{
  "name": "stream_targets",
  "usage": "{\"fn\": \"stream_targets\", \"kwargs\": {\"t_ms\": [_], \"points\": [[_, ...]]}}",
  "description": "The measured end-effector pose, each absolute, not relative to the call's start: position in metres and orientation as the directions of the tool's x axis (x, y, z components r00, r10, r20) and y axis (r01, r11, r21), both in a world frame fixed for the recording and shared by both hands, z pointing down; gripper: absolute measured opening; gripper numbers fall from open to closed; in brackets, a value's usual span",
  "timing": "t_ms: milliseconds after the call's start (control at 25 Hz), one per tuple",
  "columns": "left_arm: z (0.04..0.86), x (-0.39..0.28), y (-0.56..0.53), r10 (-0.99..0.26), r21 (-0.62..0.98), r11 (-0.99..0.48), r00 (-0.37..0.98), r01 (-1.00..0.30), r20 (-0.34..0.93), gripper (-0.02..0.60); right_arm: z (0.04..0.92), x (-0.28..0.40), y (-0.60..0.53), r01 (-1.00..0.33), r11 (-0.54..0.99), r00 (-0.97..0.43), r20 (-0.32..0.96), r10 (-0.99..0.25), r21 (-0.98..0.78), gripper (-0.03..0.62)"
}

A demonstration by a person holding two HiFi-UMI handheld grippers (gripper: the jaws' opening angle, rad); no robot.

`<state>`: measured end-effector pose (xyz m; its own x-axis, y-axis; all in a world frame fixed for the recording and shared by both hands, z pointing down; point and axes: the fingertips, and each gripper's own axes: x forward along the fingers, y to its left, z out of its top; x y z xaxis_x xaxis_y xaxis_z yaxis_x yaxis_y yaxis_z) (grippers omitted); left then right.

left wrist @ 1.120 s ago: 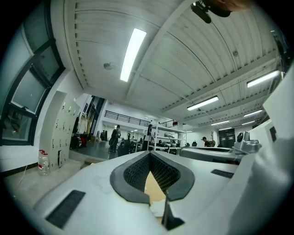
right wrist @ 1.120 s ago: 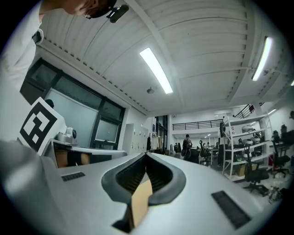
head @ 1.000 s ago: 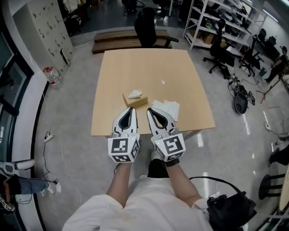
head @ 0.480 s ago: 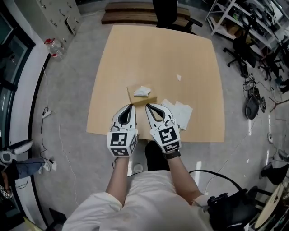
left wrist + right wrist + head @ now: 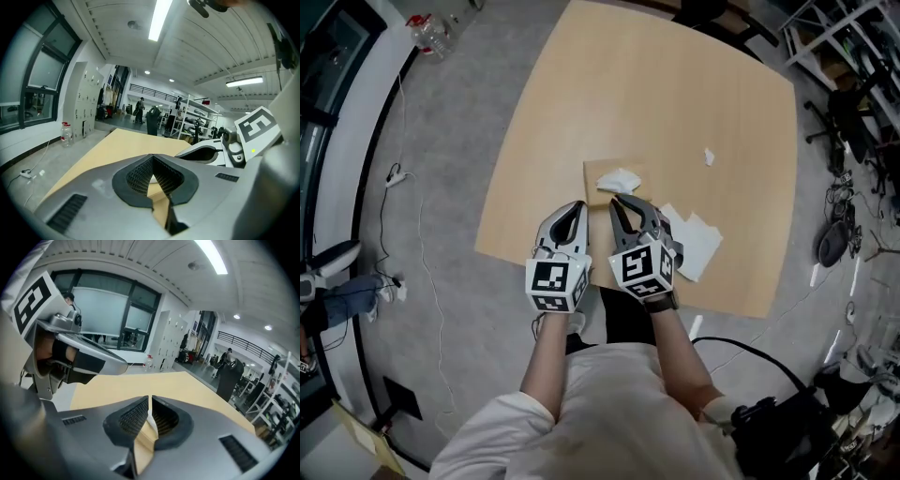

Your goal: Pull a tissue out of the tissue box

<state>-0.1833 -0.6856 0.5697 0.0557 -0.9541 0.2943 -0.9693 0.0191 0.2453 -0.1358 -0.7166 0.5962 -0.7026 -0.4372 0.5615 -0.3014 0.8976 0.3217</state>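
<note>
Right gripper point(image 5: 619, 202) has just come forward. Half a second back both tools sat short of the box point(image 5: 602, 174); now the right tips reach the box's near edge, just under the tissue point(image 5: 620, 179) that sticks up from the box's top. Left gripper point(image 5: 577, 208) lags, just beside the box's near-left corner and not touching it, as far as I can tell.

Both sets of jaws are together with nothing between them. Through the right one's thin slit I only see the box beyond.

The box sits in the near half of the table point(image 5: 675, 84), with loose sheets point(image 5: 694, 242) lying to the right of the box.

My read: the approach is nearly done and no pull has started. I'd need to spread the right jaws before closing on that tuft, and maybe steady the box with the left.
</note>
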Motion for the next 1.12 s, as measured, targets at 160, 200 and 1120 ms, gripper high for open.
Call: {"fn": "stream_targets", "kwargs": {"t_ms": [160,200,1120], "points": [[0.587,-0.197,-0.686,-0.939,0.271,0.080,0.019,-0.959,0.344,0.002,0.622,-0.153,-0.719,-0.184,0.914,-0.660,0.643,-0.388,0.362,0.008],[0.589,-0.201,-0.689,-0.937,0.274,0.090,0.012,-0.958,0.350,0.002,0.628,-0.158,-0.723,-0.154,0.910,-0.641,0.662,-0.389,0.386,0.020],[0.604,-0.218,-0.693,-0.927,0.306,0.142,-0.018,-0.941,0.374,0.002,0.673,-0.169,-0.746,0.003,0.878,-0.481,0.771,-0.418,0.478,0.016]]}}
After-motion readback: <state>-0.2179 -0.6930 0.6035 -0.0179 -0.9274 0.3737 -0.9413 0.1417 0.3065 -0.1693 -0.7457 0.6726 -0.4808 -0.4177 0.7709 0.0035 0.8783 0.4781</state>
